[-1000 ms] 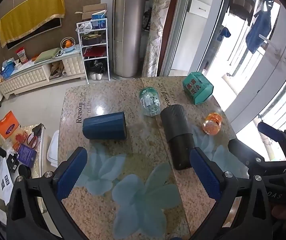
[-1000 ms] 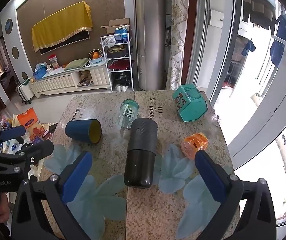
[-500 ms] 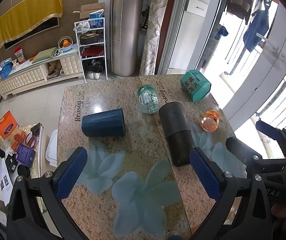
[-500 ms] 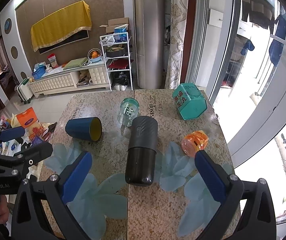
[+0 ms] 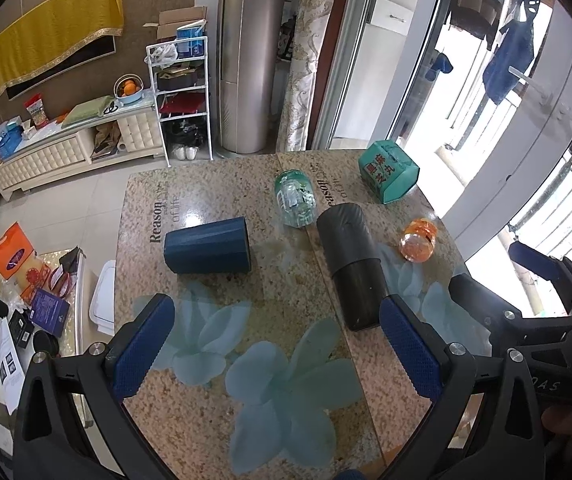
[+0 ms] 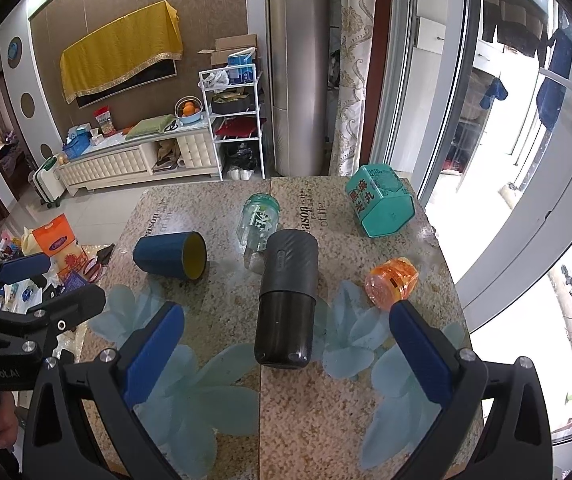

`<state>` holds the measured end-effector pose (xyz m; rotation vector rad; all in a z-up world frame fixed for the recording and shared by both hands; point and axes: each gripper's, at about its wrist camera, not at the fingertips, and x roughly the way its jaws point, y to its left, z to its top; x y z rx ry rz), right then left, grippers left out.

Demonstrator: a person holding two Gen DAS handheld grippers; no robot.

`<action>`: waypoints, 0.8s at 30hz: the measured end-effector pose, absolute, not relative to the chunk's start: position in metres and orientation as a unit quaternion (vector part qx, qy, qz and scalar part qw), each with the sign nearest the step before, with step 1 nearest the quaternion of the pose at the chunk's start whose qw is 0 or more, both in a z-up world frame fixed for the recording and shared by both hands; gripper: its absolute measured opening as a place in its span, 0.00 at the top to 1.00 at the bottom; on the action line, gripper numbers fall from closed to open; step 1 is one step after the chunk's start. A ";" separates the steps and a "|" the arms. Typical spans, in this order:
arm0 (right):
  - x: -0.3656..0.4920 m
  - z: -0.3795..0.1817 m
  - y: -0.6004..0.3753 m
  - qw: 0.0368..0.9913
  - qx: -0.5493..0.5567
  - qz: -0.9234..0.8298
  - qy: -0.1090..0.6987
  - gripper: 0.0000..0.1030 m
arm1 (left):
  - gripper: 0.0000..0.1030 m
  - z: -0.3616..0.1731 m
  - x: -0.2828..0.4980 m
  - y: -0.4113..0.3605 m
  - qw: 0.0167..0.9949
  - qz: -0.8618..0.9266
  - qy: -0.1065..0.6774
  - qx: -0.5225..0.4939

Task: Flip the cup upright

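Hovering low in both frames with jaws wide and holding nothing, left gripper (image 5: pixel 272 338) and right gripper (image 6: pixel 286 344) face the table (image 5: pixel 297 360); beyond, left of centre, blue cup (image 5: pixel 208 245) lies sideways, axis crosswise, mouth toward frame right, nearer the left gripper.

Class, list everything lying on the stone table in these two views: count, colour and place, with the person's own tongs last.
Cup: one, dark blue with yellow inside, on its side, table's left part.
Flask: one, black, lying down, centre.
Clear jar: one, green label, lying behind the flask.
Orange jar: one, on its side, right of the flask.
Teal box: one, far right corner.
Table: one, speckled stone, blue flower prints.
Left tongs: blue pads, open.
Right tongs: blue pads, open.
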<state>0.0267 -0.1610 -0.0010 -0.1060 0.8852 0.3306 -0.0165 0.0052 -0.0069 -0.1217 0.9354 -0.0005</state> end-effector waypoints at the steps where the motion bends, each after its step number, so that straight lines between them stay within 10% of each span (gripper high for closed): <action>1: 0.026 -0.001 -0.161 0.889 -0.052 0.159 0.426 0.00 | 0.00 -0.007 -0.017 0.006 0.891 -0.001 0.451 -0.059; 24: 0.063 0.002 -0.143 0.866 -0.122 0.200 0.442 0.00 | 0.00 -0.030 -0.006 0.030 0.869 0.011 0.483 -0.102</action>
